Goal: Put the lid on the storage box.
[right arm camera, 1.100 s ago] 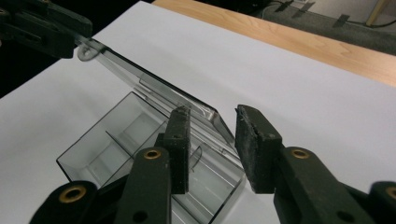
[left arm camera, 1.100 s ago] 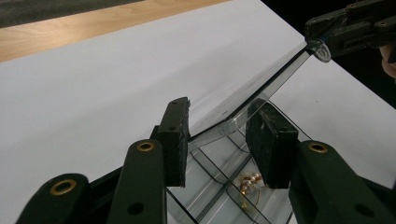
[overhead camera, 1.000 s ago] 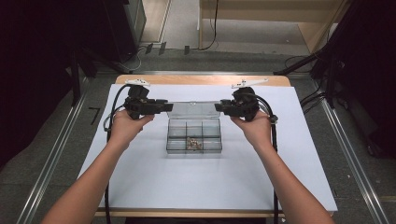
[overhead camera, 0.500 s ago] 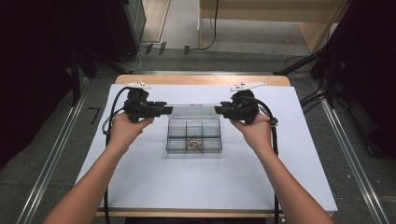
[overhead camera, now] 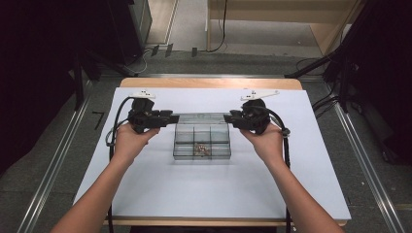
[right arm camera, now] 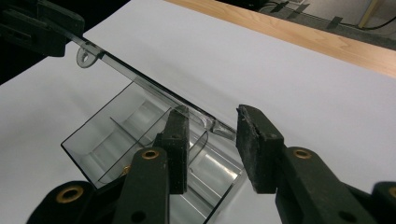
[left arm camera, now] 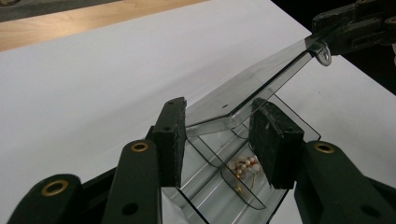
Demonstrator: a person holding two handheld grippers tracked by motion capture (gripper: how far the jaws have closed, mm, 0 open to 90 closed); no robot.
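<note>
While spread over the desk [overhead camera: 209, 82], hides nearly all of the wooden top: one big white sheet [overhead camera: 194, 194]. Leaves bare wood only along the far edge.

In the middle of that sheet, a clear box [overhead camera: 201, 145] with little rooms inside. Rests flat on the sheet, between the two hands. Has its lid [left arm camera: 261, 79] lifted and tilted up along the far side.

At the left end of the lid, the left hand-held gripper [overhead camera: 170, 118], held in the left hand [overhead camera: 128, 141]. Has just been opening its jaws. Keeps the end of the lid between the two black pads, very close to both. Cannot tell if the pads press on it or just stand beside it.

At the other end of the lid, the right hand-held gripper [overhead camera: 227, 118], held in the right hand [overhead camera: 265, 141]. Grips that end of the lid, with one pad on each side of it.

Smallest of all, some tiny beads [left arm camera: 243, 165]. Lie in a heap in the middle room of the near row, under the raised lid.
</note>
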